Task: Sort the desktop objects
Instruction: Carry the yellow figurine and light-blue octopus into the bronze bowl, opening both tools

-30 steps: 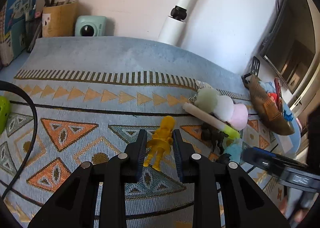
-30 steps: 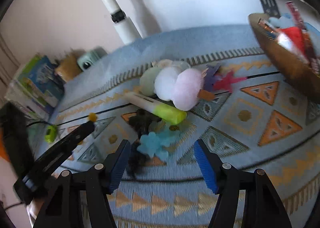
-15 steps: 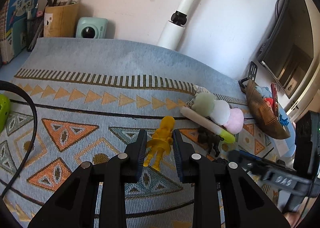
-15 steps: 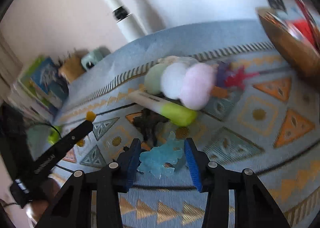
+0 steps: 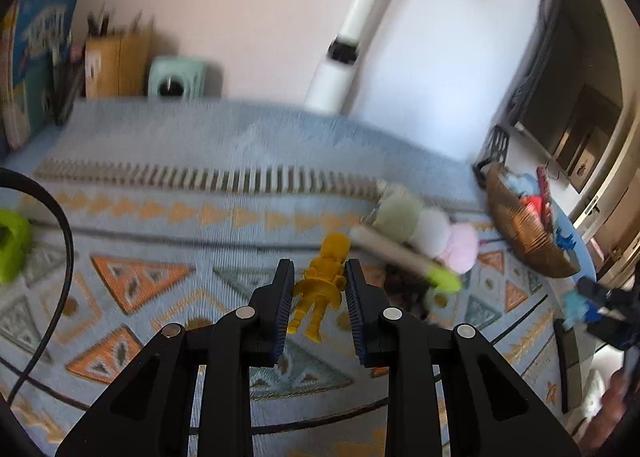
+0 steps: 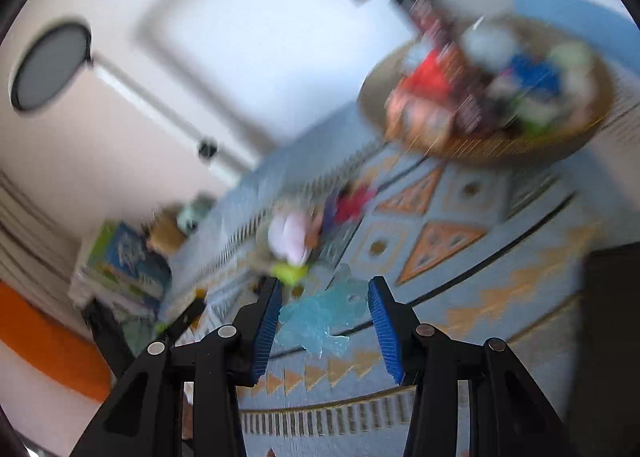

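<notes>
Left wrist view: left hand-held gripper (image 5: 318,297) clamped narrow on a yellow figurine (image 5: 323,283), hard moulded plastic with stubby limbs, held just above the woven, geometric-patterned cloth (image 5: 168,193) covering the worktop. Beyond it, three soft pompoms (image 5: 428,229), green, white and pink, beside a smooth marker (image 5: 404,257) with a lime cap; at right, a round brown basket (image 5: 524,241) already holding sorted bits. Right wrist view, heavily blurred: right hand-held gripper (image 6: 324,313), jaws just drawn in, pinching a translucent pale-blue figure (image 6: 320,317), flat and jagged-edged, lifted clear of the cloth. Step in hand, seemingly: carrying to the basket (image 6: 400,97). Next call: positioning over its rim, then releasing.
</notes>
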{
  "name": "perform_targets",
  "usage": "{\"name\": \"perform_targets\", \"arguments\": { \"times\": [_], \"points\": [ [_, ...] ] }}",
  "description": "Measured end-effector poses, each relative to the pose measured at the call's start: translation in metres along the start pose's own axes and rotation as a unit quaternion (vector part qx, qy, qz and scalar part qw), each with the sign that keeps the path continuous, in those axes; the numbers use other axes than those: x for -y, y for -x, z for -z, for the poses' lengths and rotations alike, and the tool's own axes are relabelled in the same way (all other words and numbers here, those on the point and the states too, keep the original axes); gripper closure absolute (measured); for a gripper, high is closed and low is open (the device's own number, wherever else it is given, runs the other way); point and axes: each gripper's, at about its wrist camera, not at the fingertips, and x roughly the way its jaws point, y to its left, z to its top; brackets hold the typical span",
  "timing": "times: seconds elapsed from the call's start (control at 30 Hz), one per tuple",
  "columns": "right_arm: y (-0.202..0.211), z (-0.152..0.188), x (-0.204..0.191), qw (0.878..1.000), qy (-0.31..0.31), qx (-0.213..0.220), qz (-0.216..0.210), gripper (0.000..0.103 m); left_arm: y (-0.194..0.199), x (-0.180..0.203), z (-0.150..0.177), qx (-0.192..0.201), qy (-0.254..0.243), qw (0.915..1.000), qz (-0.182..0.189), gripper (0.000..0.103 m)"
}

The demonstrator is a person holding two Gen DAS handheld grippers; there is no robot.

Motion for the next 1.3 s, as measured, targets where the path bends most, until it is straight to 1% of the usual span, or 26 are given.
{"name": "perform_targets", "arguments": {
  "times": [0.1, 0.23, 0.33, 0.37, 0.47, 0.53, 0.63, 0.67, 0.7, 0.73, 0.77, 0.83, 0.9, 0.93, 0.97, 1.0, 1.07, 1.1, 1.17, 1.23, 1.3],
  "points": [
    [0.047, -0.022, 0.009, 0.998, -0.017, 0.060, 0.012, 0.059, 0.025, 0.030, -0.021, 0.028, -0.036, 0.9989, 0.012, 0.080],
    [0.106, -0.052, 0.024, 0.987, -0.048, 0.152, 0.009, 0.059, 0.045, 0.091, -0.058, 0.058, -0.087, 0.9927, 0.061, 0.080],
    [0.127, -0.073, 0.039, 0.977, -0.075, 0.200, 0.021, 0.059, 0.035, 0.143, -0.081, 0.054, -0.116, 0.9858, 0.108, 0.080],
    [0.130, -0.079, 0.045, 0.974, -0.088, 0.209, 0.024, 0.059, 0.028, 0.157, -0.086, 0.051, -0.122, 0.9842, 0.118, 0.080],
    [0.123, -0.099, 0.064, 0.967, -0.126, 0.219, 0.042, 0.059, -0.008, 0.200, -0.096, 0.023, -0.133, 0.9804, 0.144, 0.080],
    [0.114, -0.110, 0.075, 0.965, -0.141, 0.212, 0.062, 0.059, -0.038, 0.224, -0.098, -0.006, -0.130, 0.9770, 0.169, 0.080],
    [0.098, -0.126, 0.088, 0.966, -0.153, 0.193, 0.078, 0.057, -0.074, 0.255, -0.100, -0.030, -0.135, 0.9717, 0.192, 0.080],
    [0.090, -0.133, 0.093, 0.967, -0.156, 0.184, 0.078, 0.057, -0.083, 0.264, -0.100, -0.031, -0.131, 0.9702, 0.202, 0.077],
    [0.085, -0.138, 0.097, 0.969, -0.156, 0.174, 0.079, 0.057, -0.094, 0.271, -0.102, -0.032, -0.122, 0.9693, 0.211, 0.072],
    [0.080, -0.142, 0.101, 0.971, -0.155, 0.161, 0.080, 0.056, -0.100, 0.277, -0.102, -0.034, -0.114, 0.9703, 0.211, 0.065],
    [0.077, -0.145, 0.104, 0.973, -0.155, 0.152, 0.082, 0.053, -0.107, 0.279, -0.103, -0.040, -0.101, 0.9718, 0.209, 0.065],
    [0.080, -0.143, 0.109, 0.973, -0.154, 0.150, 0.084, 0.048, -0.114, 0.277, -0.105, -0.057, -0.083, 0.9719, 0.213, 0.065],
    [0.088, -0.137, 0.108, 0.973, -0.149, 0.156, 0.082, 0.041, -0.108, 0.270, -0.105, -0.066, -0.076, 0.9709, 0.217, 0.066],
    [0.094, -0.132, 0.107, 0.973, -0.149, 0.158, 0.078, 0.040, -0.101, 0.265, -0.105, -0.064, -0.079, 0.9703, 0.219, 0.065],
    [0.097, -0.128, 0.105, 0.973, -0.151, 0.159, 0.071, 0.036, -0.093, 0.260, -0.105, -0.062, -0.083, 0.9705, 0.218, 0.065],
    [0.101, -0.122, 0.101, 0.973, -0.152, 0.161, 0.062, 0.034, -0.081, 0.253, -0.105, -0.057, -0.088, 0.9714, 0.213, 0.065],
    [0.109, -0.111, 0.087, 0.976, -0.142, 0.161, 0.047, 0.033, -0.057, 0.237, -0.107, -0.048, -0.093, 0.9734, 0.204, 0.065],
    [0.112, -0.105, 0.077, 0.978, -0.132, 0.159, 0.038, 0.031, -0.045, 0.228, -0.107, -0.043, -0.095, 0.9745, 0.199, 0.065],
    [0.114, -0.092, 0.054, 0.984, -0.103, 0.148, 0.017, 0.031, -0.017, 0.209, -0.108, -0.034, -0.101, 0.9778, 0.181, 0.065],
    [0.111, -0.076, 0.028, 0.989, -0.074, 0.131, -0.011, 0.030, 0.016, 0.182, -0.105, -0.022, -0.106, 0.9824, 0.152, 0.065],
    [0.103, -0.060, 0.005, 0.992, -0.047, 0.110, -0.038, 0.024, 0.044, 0.155, -0.099, -0.010, -0.108, 0.9872, 0.116, 0.065]
  ]
}}
